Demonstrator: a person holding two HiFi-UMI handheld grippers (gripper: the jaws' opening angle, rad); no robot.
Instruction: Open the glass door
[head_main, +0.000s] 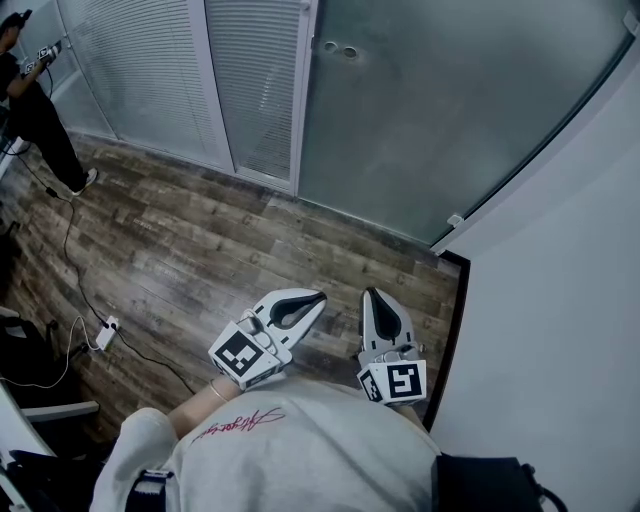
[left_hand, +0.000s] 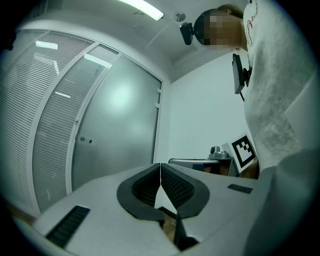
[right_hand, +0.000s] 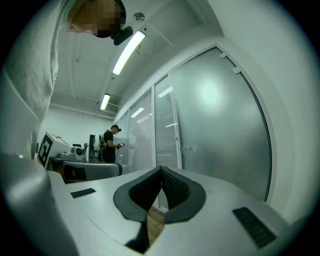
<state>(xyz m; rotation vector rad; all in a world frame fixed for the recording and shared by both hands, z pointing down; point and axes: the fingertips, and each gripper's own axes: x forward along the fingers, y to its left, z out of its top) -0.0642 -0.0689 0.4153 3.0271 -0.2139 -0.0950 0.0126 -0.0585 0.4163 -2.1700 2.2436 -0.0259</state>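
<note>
The frosted glass door (head_main: 450, 110) stands shut ahead of me, with two small round fittings (head_main: 338, 48) near its left edge. The same door (left_hand: 117, 135) fills the middle of the left gripper view, and it (right_hand: 220, 135) takes up the right of the right gripper view. My left gripper (head_main: 318, 297) is held level in front of my body, its jaws shut on nothing. Beside it my right gripper (head_main: 370, 293) is also shut and empty. Both point toward the door and are well short of it, over the wooden floor (head_main: 200, 260).
Glass panels with blinds (head_main: 170, 80) run left of the door. A white wall (head_main: 560, 330) is close on the right. A person (head_main: 35, 110) stands at the far left. A cable and power strip (head_main: 105, 333) lie on the floor at the left.
</note>
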